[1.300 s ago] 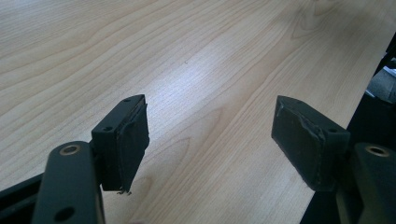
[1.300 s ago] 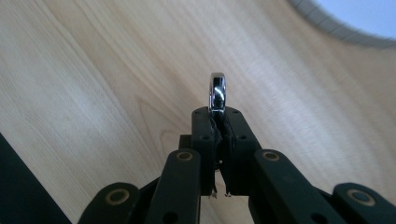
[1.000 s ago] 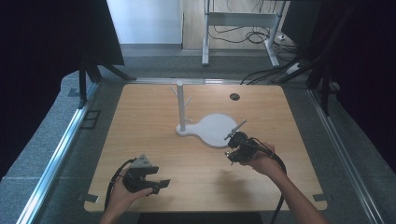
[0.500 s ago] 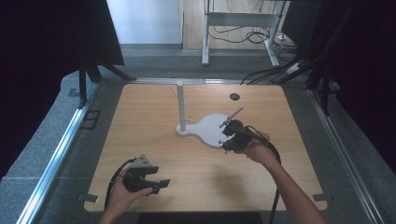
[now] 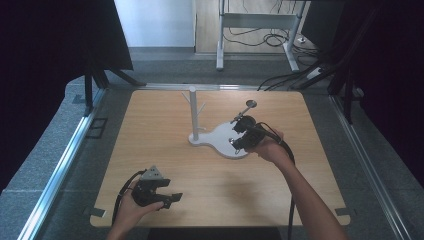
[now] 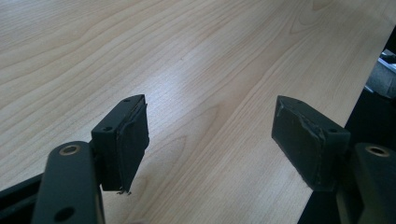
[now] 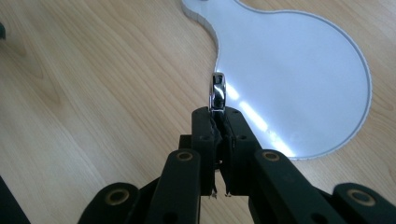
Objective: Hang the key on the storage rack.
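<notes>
While the left gripper (image 5: pixel 172 199) idled with jaws apart, the right gripper (image 7: pixel 218 112) clamped the spoon (image 5: pixel 243 111), handle slanting up-right, stand (image 5: pixel 193 112) just to its left.

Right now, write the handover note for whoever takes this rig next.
Right gripper: shut on a shiny metal spoon, held above the flat white stand base; its bowl end points toward the far edge of the table in the high view.
Left gripper: open, holding nothing, low over the bare light wooden table near the front edge.
White peg post stands upright on the base, nothing hanging on it.
Done: spoon picked up.
Left: probably hang the spoon on a peg, then release.
</notes>
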